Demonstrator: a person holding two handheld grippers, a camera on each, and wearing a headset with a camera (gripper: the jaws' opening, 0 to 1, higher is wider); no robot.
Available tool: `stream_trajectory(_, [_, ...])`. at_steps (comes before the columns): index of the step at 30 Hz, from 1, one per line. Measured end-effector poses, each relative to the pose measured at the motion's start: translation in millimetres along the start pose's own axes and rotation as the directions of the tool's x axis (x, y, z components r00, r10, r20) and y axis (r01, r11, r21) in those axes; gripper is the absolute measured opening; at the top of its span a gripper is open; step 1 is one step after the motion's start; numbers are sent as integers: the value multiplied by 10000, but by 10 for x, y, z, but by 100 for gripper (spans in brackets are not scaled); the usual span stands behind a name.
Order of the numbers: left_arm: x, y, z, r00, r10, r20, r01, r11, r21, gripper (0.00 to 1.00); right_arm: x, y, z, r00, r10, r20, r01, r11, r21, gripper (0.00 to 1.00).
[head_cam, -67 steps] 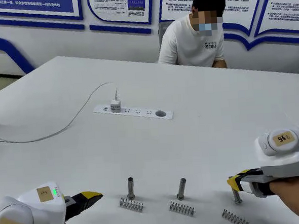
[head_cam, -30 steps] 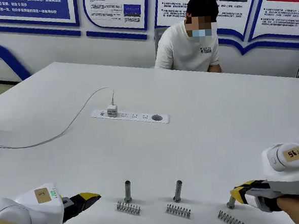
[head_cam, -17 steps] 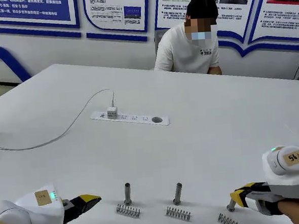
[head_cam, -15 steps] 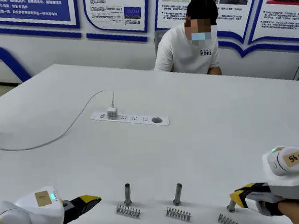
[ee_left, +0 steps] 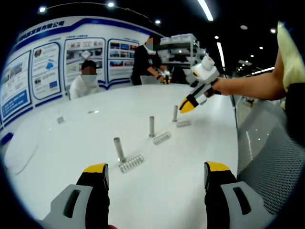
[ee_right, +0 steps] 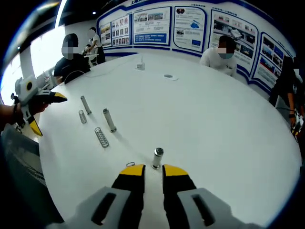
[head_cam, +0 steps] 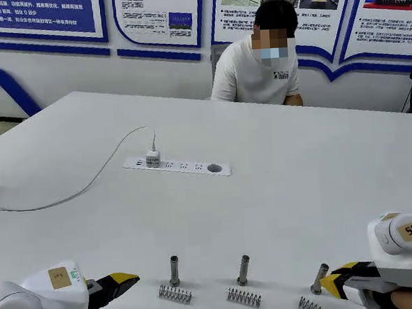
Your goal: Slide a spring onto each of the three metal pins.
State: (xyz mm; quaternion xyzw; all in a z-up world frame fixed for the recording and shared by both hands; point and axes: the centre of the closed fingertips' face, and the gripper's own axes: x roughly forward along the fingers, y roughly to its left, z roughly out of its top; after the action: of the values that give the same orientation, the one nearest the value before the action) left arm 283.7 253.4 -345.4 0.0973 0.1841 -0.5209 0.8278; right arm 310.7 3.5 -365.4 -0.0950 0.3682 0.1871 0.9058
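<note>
Three metal pins stand in a row near the table's front edge: left pin (head_cam: 174, 270), middle pin (head_cam: 242, 270), right pin (head_cam: 318, 278). In front of each lies a spring: (head_cam: 174, 294), (head_cam: 243, 297), (head_cam: 314, 306). My left gripper (head_cam: 126, 278) hovers left of the row, jaws wide open and empty (ee_left: 156, 168), facing the nearest pin (ee_left: 118, 149) and spring (ee_left: 131, 163). My right gripper (head_cam: 333, 281) sits just right of the right pin, jaws drawn together with a narrow gap and nothing held (ee_right: 152, 171). That pin (ee_right: 157, 158) stands just ahead of its tips.
A white power strip (head_cam: 176, 166) with a plugged charger (head_cam: 152, 156) and a cable trailing left lies mid-table. A person (head_cam: 256, 60) sits at the far side. The table's near edge (ee_left: 238, 143) runs close behind the springs.
My right gripper has drawn back and down from the right pin, which now stands uncovered left of its tips. The left gripper has held its place; the head camera has tilted.
</note>
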Motion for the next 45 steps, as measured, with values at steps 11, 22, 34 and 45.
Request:
stream_trajectory(11, [7,12,8,10000,1,20,-1,10000,29,84,22,265,-28,9958,875,-278,-892,9937,-673,15])
stream_trajectory(22, [0,17,0,10000,22,20,-22,10000,-8,84,172,405,-29,9837,1501,-991,-1660,9700,-1778,15])
stream_trajectory(34, [-3,30,-26,10000,71,-25,-71,9999,-76,84,337,428,-103,9599,1649,-2268,-2252,9354,-2726,15])
stream_trajectory(45, [-17,31,-57,9999,137,-49,-138,9997,-177,84,392,451,-148,9436,1760,-2806,-2588,9205,-2929,13])
